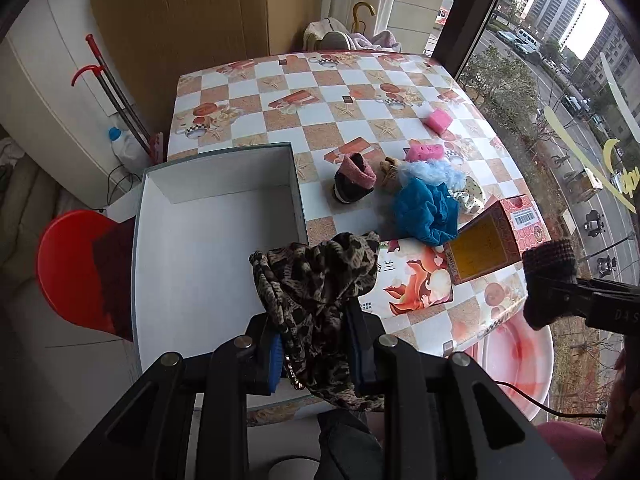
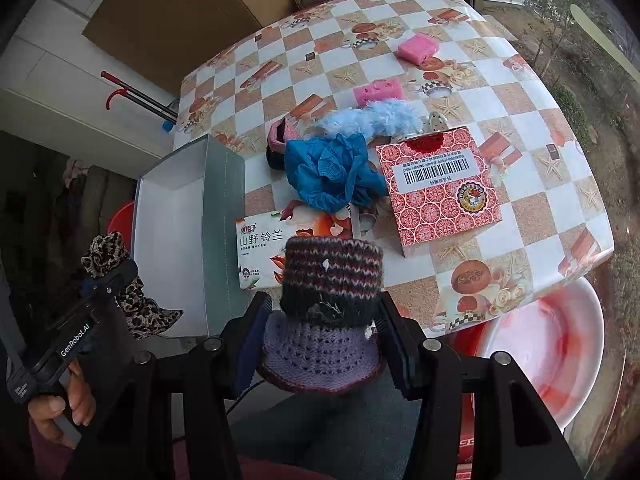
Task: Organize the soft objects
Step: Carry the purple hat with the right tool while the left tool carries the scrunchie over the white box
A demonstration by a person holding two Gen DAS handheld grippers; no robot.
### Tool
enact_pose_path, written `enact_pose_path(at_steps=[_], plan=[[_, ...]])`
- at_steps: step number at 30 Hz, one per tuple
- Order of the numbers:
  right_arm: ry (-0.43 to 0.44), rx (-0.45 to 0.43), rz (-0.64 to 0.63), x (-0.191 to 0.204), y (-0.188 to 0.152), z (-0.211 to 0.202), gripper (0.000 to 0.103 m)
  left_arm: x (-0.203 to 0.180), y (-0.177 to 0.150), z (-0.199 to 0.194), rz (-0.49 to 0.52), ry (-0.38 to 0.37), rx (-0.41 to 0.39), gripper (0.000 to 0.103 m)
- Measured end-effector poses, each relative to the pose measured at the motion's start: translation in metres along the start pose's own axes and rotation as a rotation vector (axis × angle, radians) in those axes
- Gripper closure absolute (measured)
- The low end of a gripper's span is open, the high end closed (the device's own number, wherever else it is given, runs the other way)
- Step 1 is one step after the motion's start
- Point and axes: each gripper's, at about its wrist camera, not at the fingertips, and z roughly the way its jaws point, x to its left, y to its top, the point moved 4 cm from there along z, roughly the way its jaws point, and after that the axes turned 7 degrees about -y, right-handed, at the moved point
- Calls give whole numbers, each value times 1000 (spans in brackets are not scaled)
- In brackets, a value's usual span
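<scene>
My left gripper [image 1: 316, 356] is shut on a leopard-print scarf [image 1: 320, 280], held over the near right corner of an empty grey-walled white box [image 1: 208, 240]. My right gripper [image 2: 320, 336] is shut on a knitted piece [image 2: 332, 280], dark red-and-black striped above and lilac below, held in front of the table's near edge. In the right wrist view the left gripper [image 2: 100, 284] with the scarf [image 2: 140, 308] shows at the lower left, beside the box [image 2: 180, 220]. On the table lie a blue mesh puff [image 1: 424, 208], a light blue fluffy piece [image 2: 372, 118], a pink-cuffed dark sock [image 1: 354, 178] and two pink sponges [image 2: 378, 90] [image 2: 416, 49].
A red patterned carton [image 2: 440, 188] and a flat tissue pack [image 2: 264, 248] lie near the table's front. A checked cloth covers the table [image 1: 320, 80]. A pink-white basin [image 2: 560, 352] stands on the floor at right, a red stool [image 1: 72, 268] at left of the box.
</scene>
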Motion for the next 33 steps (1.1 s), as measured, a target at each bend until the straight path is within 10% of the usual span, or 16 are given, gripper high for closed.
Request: enact_pose_path(at_steps=[15, 33], plan=[[38, 5, -374, 144, 22, 5, 48, 71, -43, -13, -207, 99, -20, 75], [56, 77, -483, 183, 10, 32, 48, 87, -53, -6, -268, 122, -20, 75]])
